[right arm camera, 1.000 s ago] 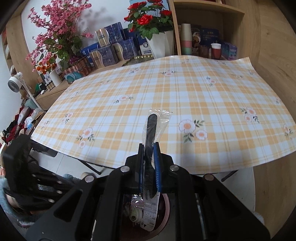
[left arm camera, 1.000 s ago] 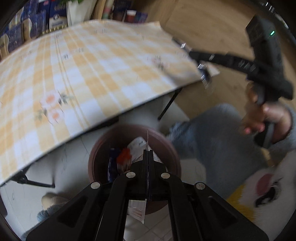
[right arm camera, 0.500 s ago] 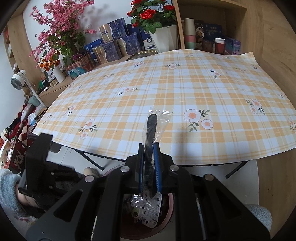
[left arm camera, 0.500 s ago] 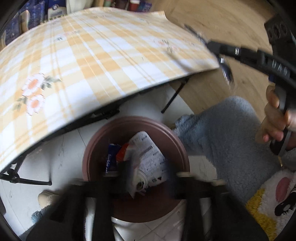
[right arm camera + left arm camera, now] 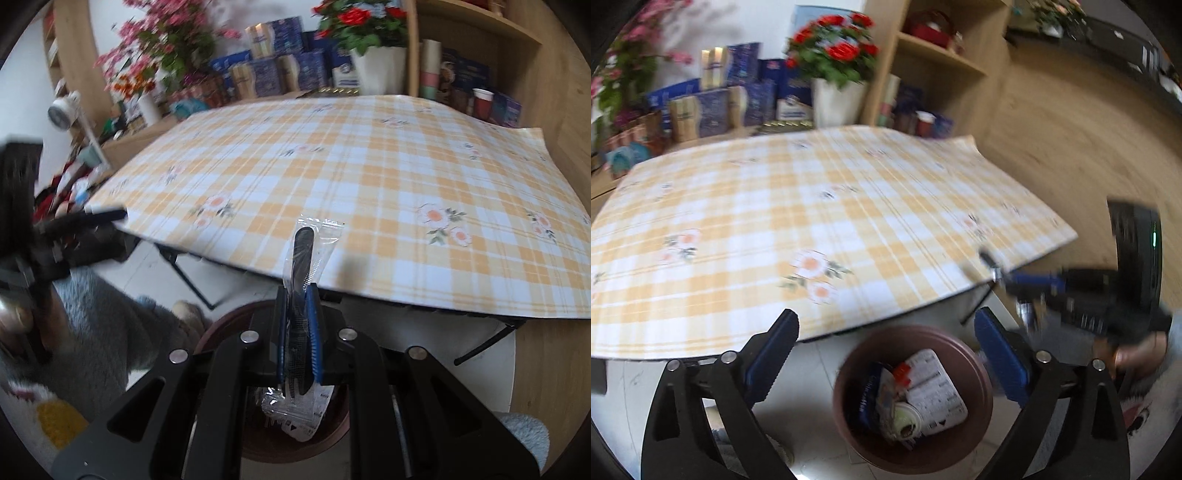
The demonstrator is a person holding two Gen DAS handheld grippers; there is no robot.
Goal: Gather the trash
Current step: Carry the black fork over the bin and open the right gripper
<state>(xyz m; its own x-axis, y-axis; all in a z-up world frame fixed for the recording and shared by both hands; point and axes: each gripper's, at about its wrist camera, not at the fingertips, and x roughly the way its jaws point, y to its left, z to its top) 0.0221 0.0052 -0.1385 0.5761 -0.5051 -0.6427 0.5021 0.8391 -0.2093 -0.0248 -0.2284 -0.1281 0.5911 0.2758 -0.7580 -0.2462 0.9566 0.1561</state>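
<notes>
Above the brown bin [image 5: 979,373] of wrappers [image 5: 934,395] beside the checked table [image 5: 812,221], the left gripper [image 5: 886,354] has just opened wide, empty. The right gripper [image 5: 298,295] pinches a black utensil in clear plastic [image 5: 308,251].

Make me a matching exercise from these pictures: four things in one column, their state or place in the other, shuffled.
1. left tongs
2. right tongs
3. round brown plastic bin
4. yellow checked floral tablecloth

a. on the floor, holding wrappers
b. spread over the table
c. open, with nothing between them
d. shut on a black utensil in a clear plastic sleeve

Pairs: 1-c, 2-d, 3-a, 4-b
</notes>
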